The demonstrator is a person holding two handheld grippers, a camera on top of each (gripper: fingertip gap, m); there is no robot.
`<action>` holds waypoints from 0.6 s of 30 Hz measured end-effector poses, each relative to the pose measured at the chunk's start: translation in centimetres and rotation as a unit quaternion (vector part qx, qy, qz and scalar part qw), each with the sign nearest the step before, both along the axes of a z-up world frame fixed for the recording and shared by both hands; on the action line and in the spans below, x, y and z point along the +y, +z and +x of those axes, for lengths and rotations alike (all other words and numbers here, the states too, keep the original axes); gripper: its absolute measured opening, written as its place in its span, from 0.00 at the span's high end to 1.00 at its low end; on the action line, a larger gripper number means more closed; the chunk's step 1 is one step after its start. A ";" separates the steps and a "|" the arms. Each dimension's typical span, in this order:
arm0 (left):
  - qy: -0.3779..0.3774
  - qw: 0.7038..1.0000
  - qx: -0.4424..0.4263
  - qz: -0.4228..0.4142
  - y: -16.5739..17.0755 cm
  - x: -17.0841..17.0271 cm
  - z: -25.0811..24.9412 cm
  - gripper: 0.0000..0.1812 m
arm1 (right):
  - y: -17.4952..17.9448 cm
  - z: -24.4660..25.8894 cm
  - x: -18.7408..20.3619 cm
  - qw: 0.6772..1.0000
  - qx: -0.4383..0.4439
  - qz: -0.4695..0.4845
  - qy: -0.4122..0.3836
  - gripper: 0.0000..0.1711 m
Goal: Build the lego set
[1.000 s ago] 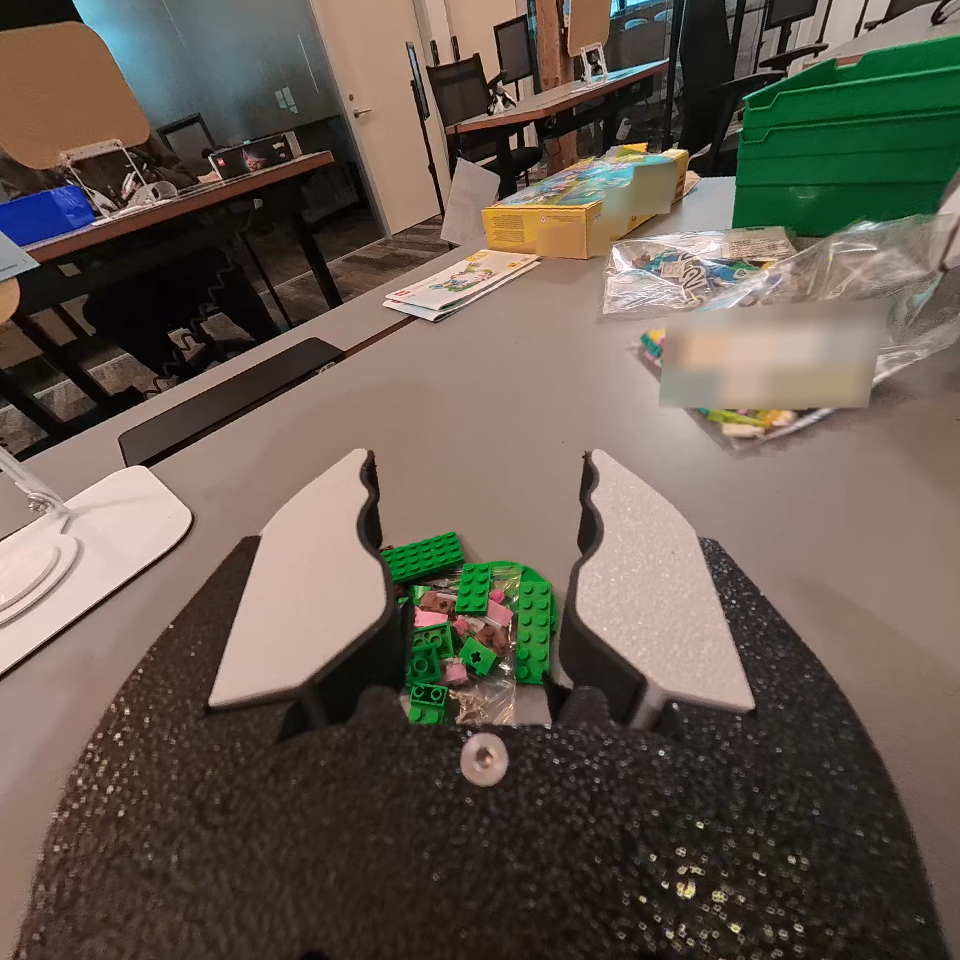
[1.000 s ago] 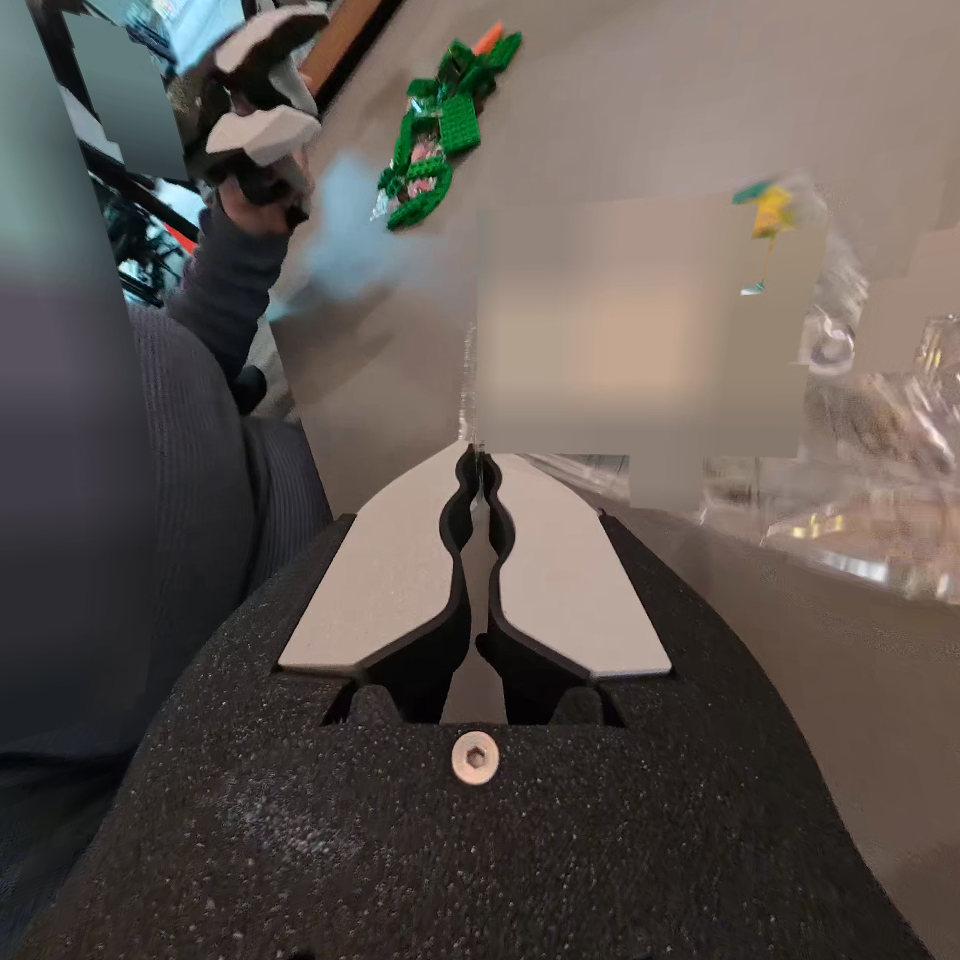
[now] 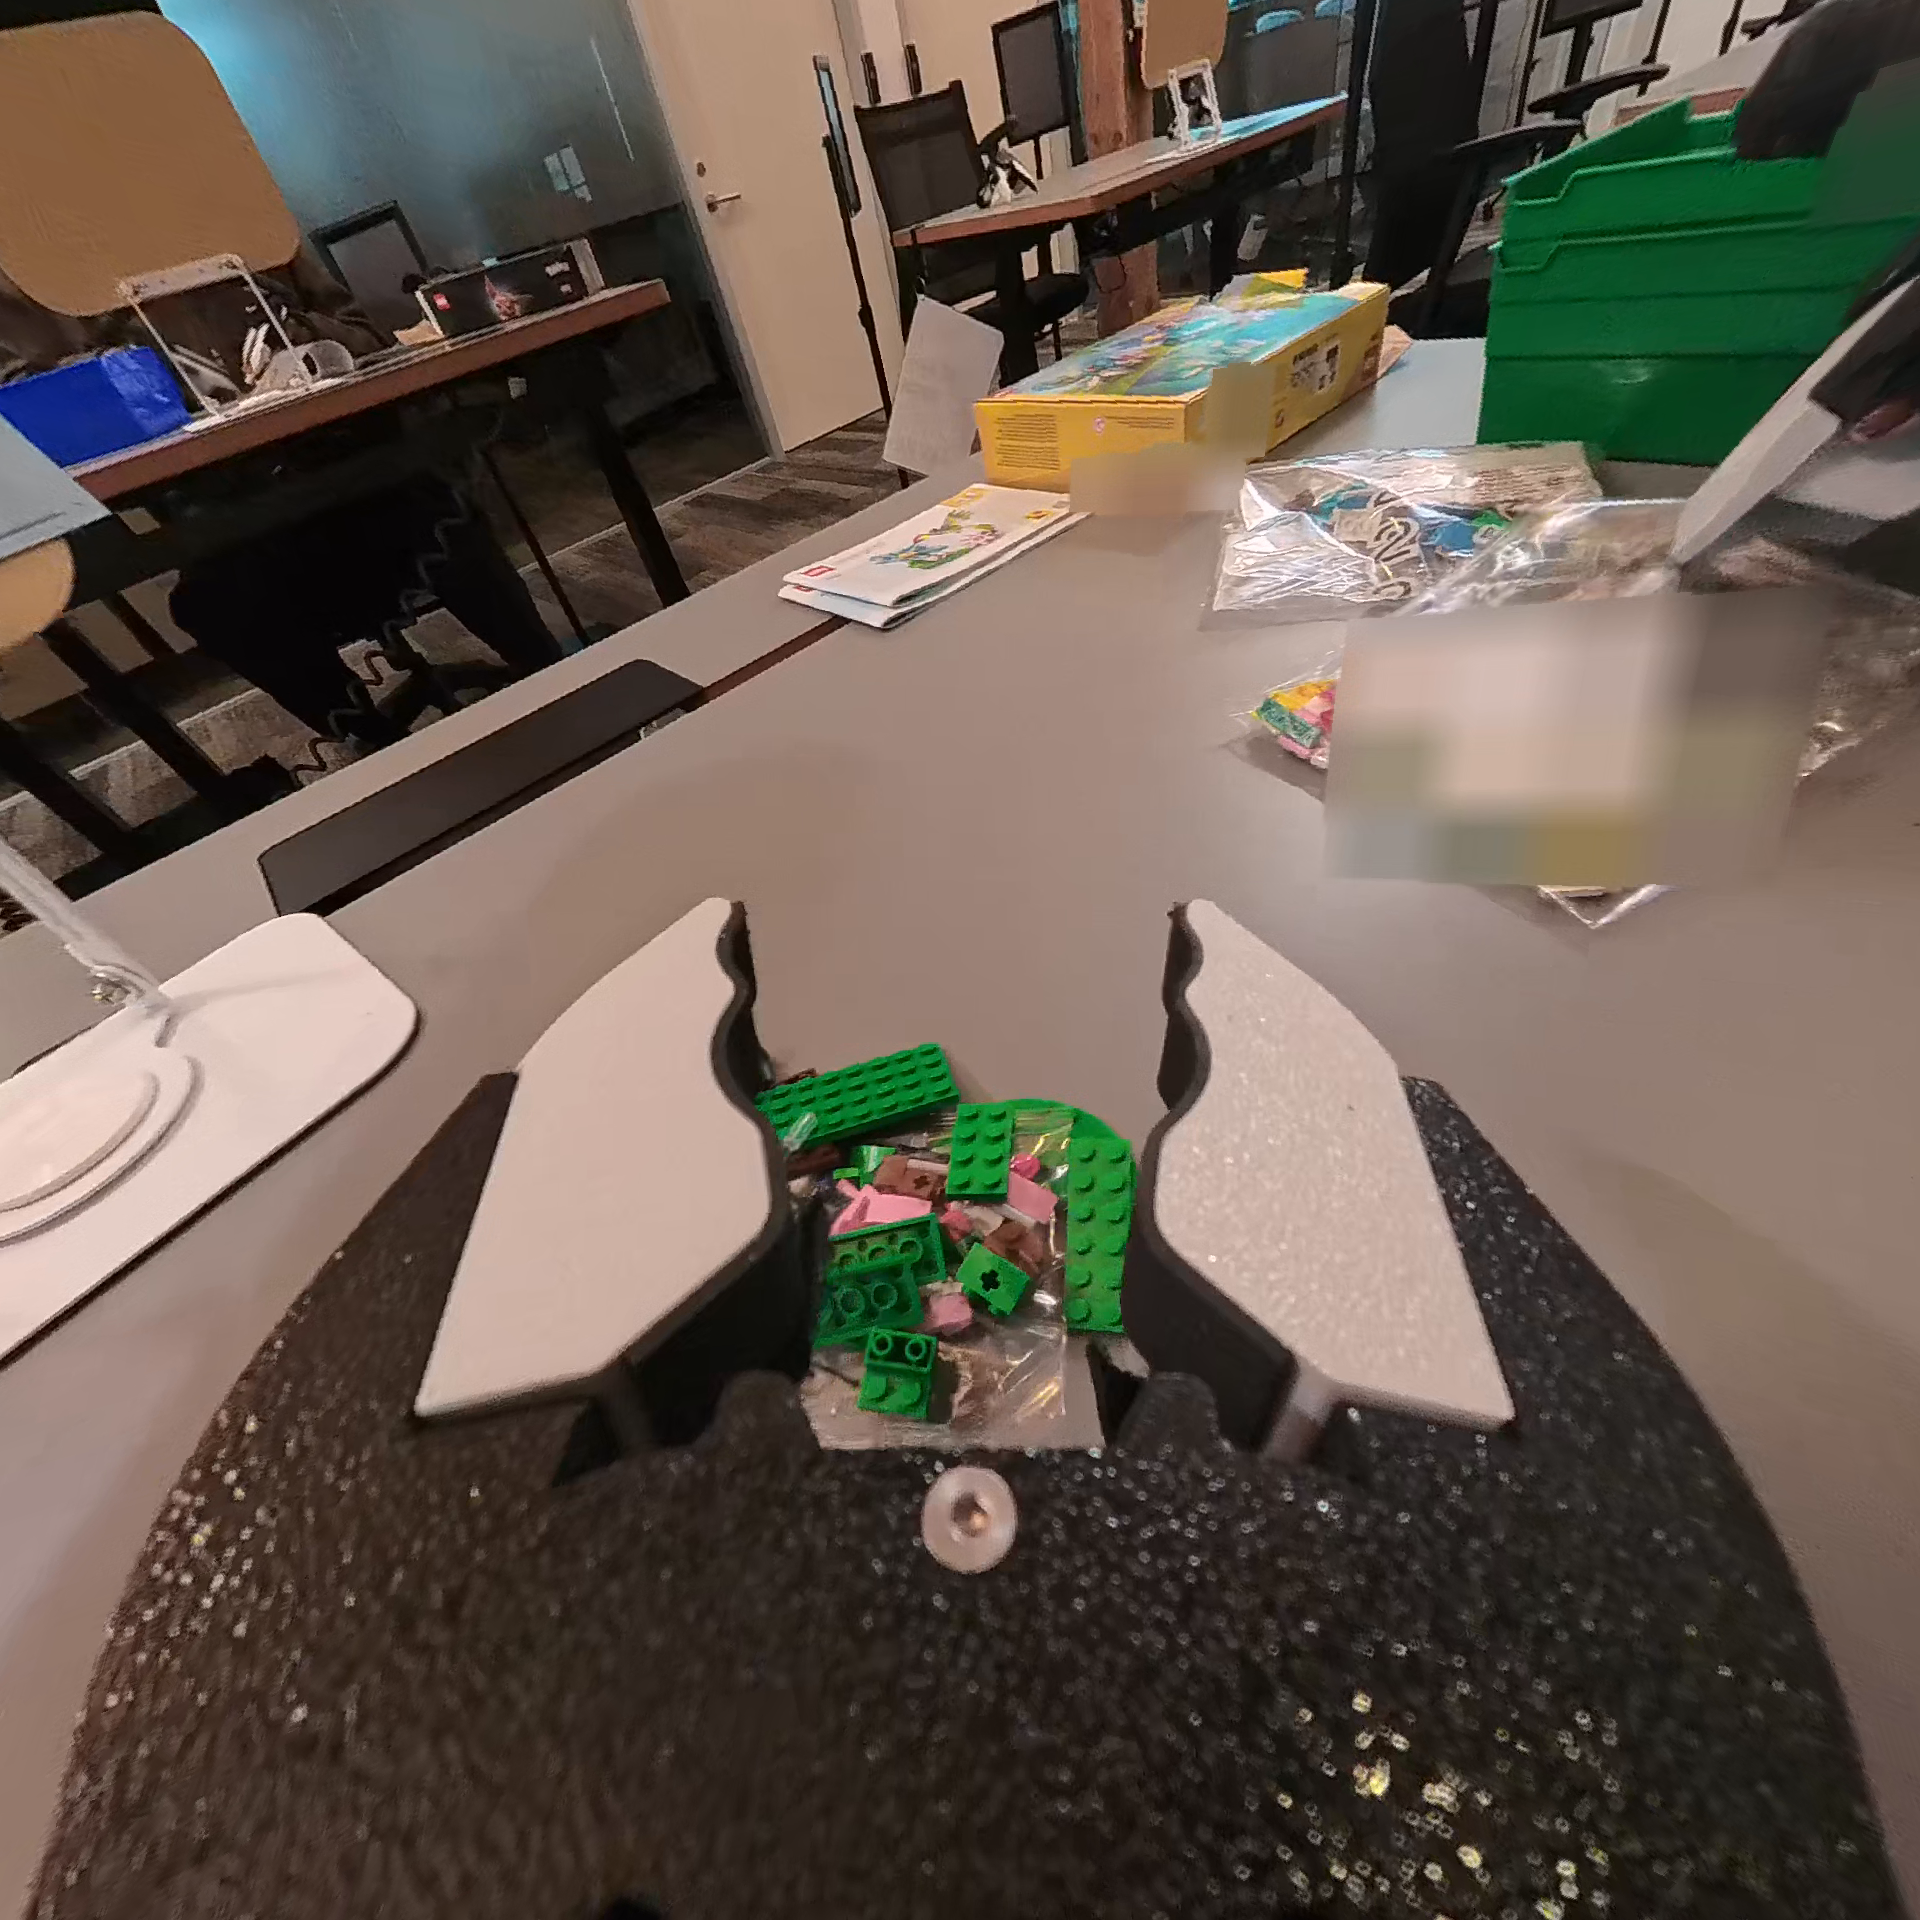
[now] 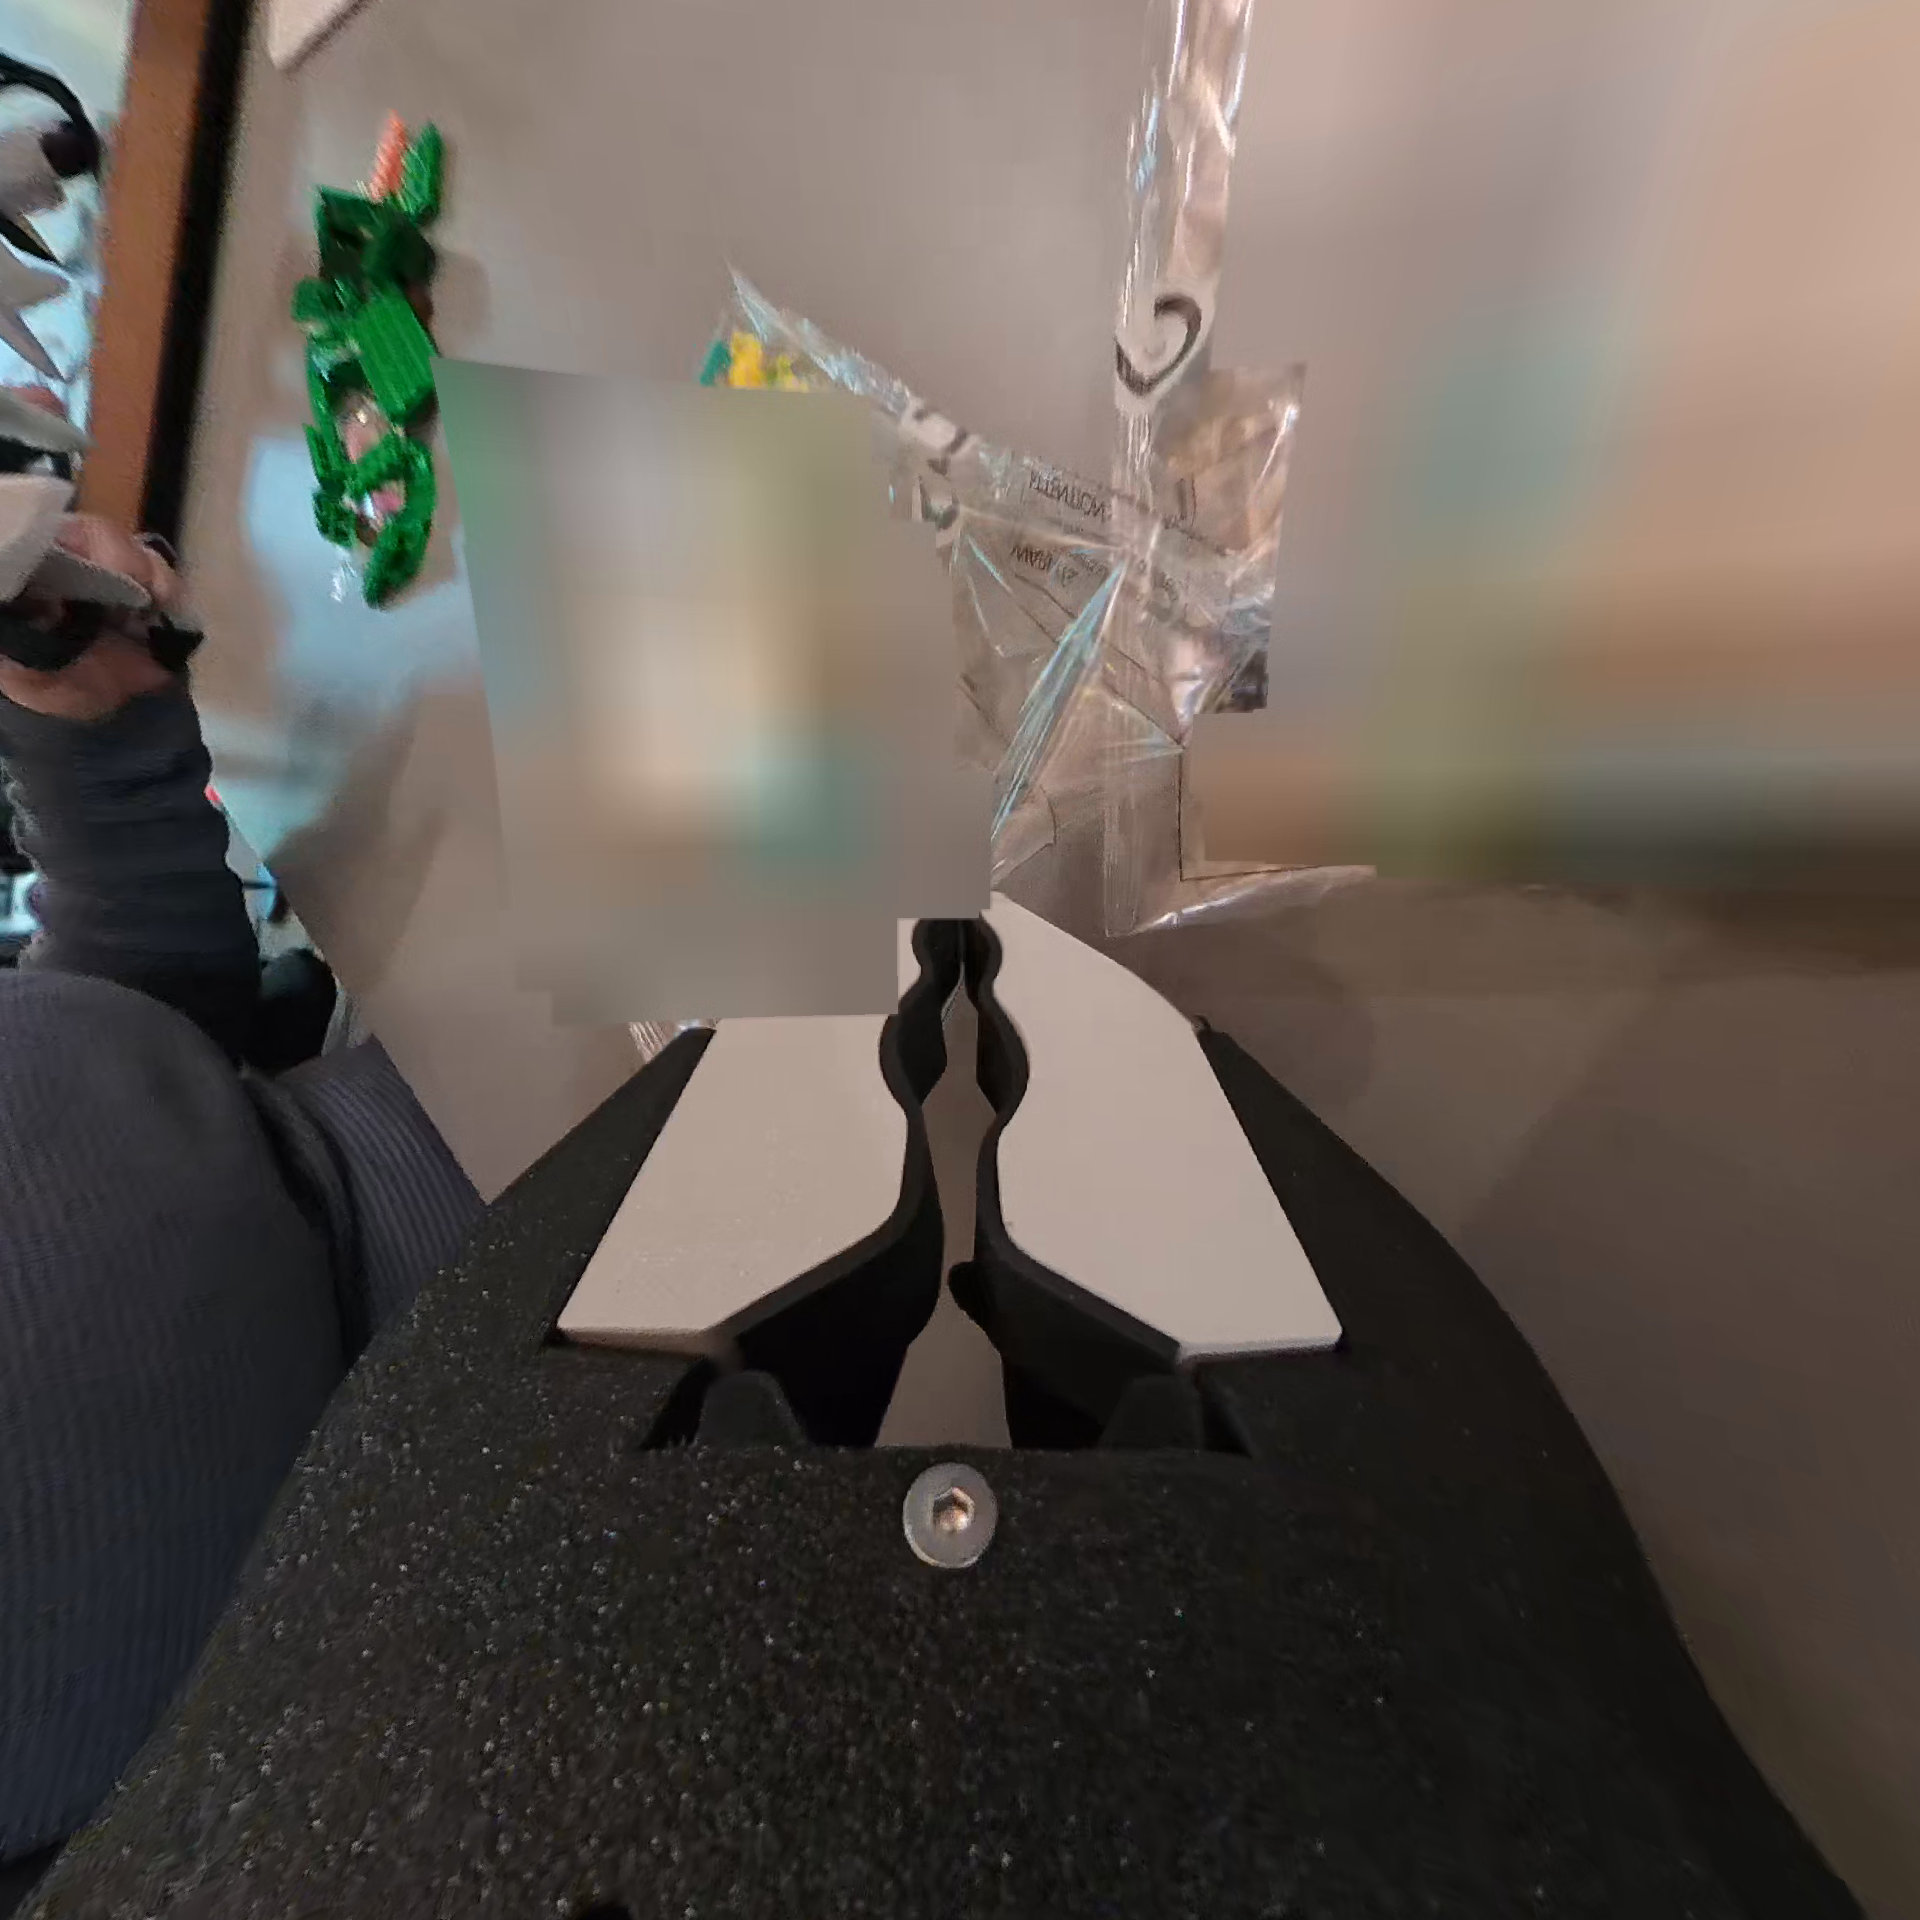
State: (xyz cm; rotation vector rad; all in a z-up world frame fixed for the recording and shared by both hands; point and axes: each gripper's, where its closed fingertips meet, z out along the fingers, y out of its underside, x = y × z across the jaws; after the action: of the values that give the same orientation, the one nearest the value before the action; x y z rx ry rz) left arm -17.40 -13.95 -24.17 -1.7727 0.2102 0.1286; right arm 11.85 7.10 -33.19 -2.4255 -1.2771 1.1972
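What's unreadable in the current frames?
- Right gripper tips, right wrist view: mosaic patch covers them, so any grip on the clear bag is unconfirmed.
- Colourful brick bag, left wrist view: mostly behind a patch.
- Green brick pile: near end hidden by the left gripper body.

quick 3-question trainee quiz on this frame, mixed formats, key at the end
1. True or false: the left gripper is shut on a brick.
2. The green, pink and brown pieces below the left gripper lie: A) in the green bins B) on an opened clear bag on the grey table C) in the yellow box
3. Fill in: the right gripper appears pinched on a clear plastic ____.

Key: 1 false, its jaws stand wide open; 2 B; 3 bag.
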 end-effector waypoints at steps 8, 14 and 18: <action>0.019 1.000 -0.004 0.009 0.7 -0.6 -1.5 0.59 | 5.0 -0.9 1.6 0.987 0.108 0.109 -0.043 1.00; 0.071 0.997 0.013 0.004 1.3 -1.9 -4.5 0.59 | 9.3 0.6 7.6 0.931 0.157 0.252 -0.210 1.00; 0.115 0.993 -0.001 0.013 2.3 -3.5 -7.2 0.59 | 8.3 2.8 10.0 0.909 0.087 0.299 -0.278 1.00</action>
State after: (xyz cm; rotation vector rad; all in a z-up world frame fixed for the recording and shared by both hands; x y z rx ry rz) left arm -24.55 -17.43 -21.89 -1.7676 0.0016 0.2944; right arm 14.62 17.12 -24.93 -1.9621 -0.6774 0.7020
